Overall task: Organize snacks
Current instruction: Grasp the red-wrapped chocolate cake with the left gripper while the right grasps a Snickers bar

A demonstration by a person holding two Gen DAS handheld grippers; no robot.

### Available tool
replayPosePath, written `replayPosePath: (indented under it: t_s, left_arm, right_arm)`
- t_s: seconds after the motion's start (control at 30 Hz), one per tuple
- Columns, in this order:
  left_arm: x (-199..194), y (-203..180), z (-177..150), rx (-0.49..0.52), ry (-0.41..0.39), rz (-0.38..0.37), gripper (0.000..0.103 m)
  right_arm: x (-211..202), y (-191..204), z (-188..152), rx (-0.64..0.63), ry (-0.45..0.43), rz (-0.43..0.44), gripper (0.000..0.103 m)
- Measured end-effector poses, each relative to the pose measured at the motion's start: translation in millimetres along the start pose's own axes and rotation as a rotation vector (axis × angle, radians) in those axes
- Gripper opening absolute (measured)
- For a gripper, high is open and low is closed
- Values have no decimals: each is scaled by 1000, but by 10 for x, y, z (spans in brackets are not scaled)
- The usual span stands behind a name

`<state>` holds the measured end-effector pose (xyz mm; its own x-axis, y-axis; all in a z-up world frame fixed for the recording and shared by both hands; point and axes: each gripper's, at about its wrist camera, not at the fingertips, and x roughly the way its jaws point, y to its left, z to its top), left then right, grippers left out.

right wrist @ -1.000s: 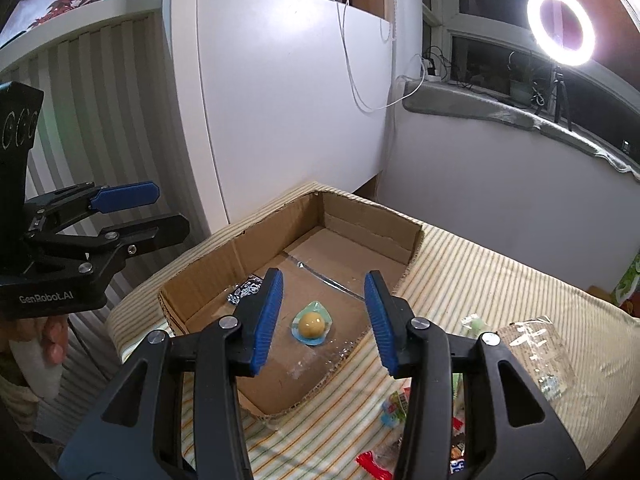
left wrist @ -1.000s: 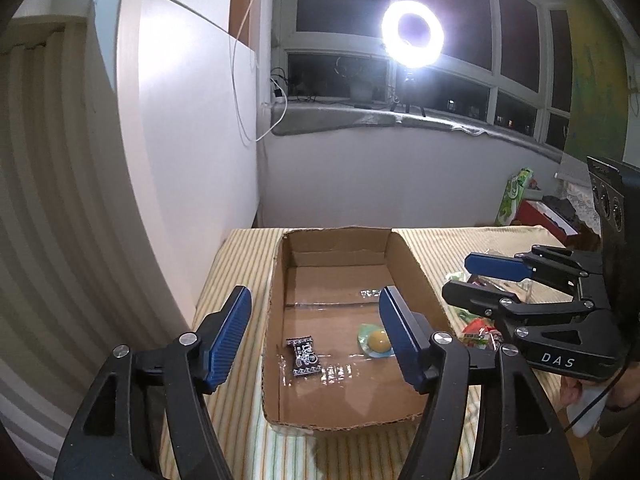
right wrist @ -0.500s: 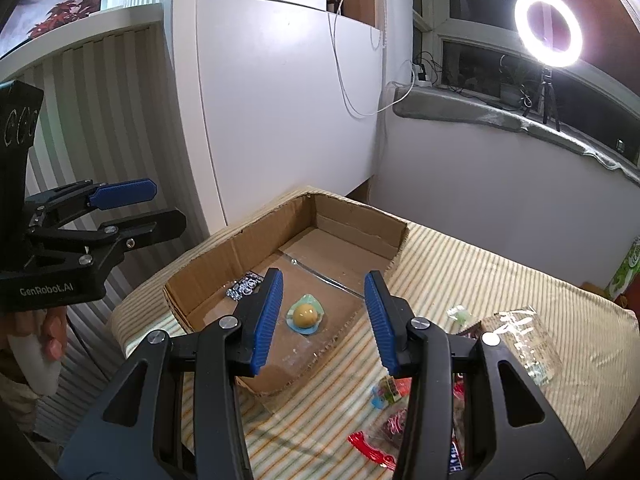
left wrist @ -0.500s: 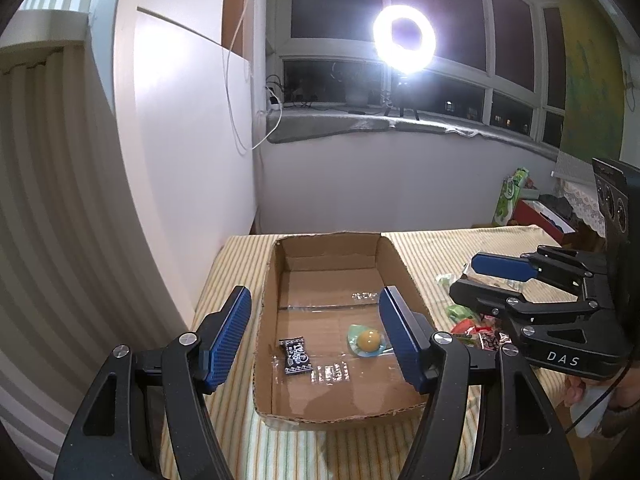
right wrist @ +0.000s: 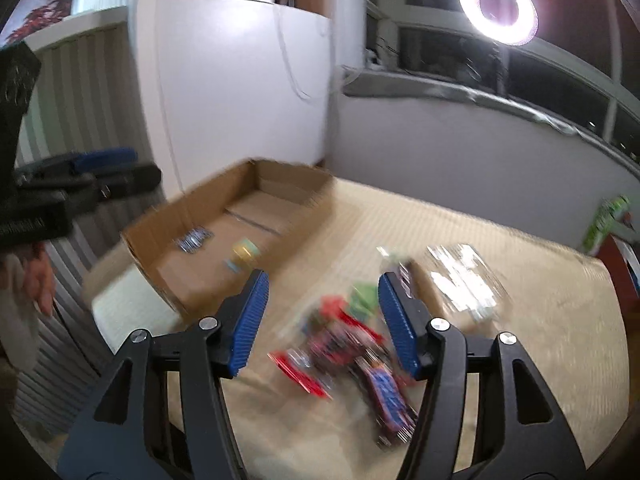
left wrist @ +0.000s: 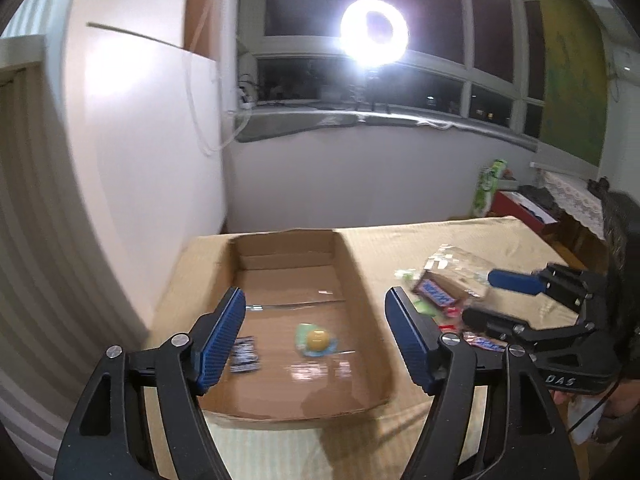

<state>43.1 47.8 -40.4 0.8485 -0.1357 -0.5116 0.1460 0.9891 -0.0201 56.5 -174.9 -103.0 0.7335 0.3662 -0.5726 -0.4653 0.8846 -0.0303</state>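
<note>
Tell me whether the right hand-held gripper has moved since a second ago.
Yes. The right hand-held gripper, jaws opening and empty, has swung away from the brown cardboard box to the pile of wrapped snacks on the striped tablecloth.

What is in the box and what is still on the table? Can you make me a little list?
box: open brown cardboard box on the striped tablecloth
in box: round yellow candy in a teal wrapper; dark shiny packet
outside box: pile of red, green and blue wrapped snacks; clear plastic bag
left gripper: jaws opening, nothing held
right gripper: jaws opening above the pile, nothing held
</note>
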Motion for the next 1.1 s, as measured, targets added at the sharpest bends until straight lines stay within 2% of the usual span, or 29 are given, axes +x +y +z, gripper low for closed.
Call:
replayPosePath:
  t_s: [0.17, 0.37, 0.47, 0.6, 0.8, 0.83, 0.9, 1.0, 1.1]
  left_arm:
    - [142, -391, -41, 27, 36, -60, 72]
    - [341, -803, -216, 43, 101, -131, 72]
    - [492, -973, -404, 59, 171, -158, 72]
    - [693, -1060, -629, 24, 264, -196, 72]
    - [848, -1070, -726, -21, 313, -238, 72]
    - [875, -1066, -717, -27, 314, -240, 72]
    - [917, -1062, -710, -37, 316, -246, 71]
    - [949, -1059, -714, -46, 315, -258, 69]
    - [981, -1050, -707, -51, 320, -258, 69]
  right_arm:
    - [-75, -367, -381, 69, 60, -33, 60]
    - [-45, -620, -686, 101, 108, 0, 60]
    - [39, -648, -749, 95, 128, 26, 60]
    - [180, -637, -780, 61, 148, 59, 60]
    - [376, -607, -732, 13, 170, 92, 59]
    - [396, -601, -712, 9, 168, 96, 57]
    - [442, -578, -667, 0, 168, 106, 39]
    - [495, -510, -640, -36, 183, 100, 36]
    - [478, -560, -646, -18, 183, 108, 35]
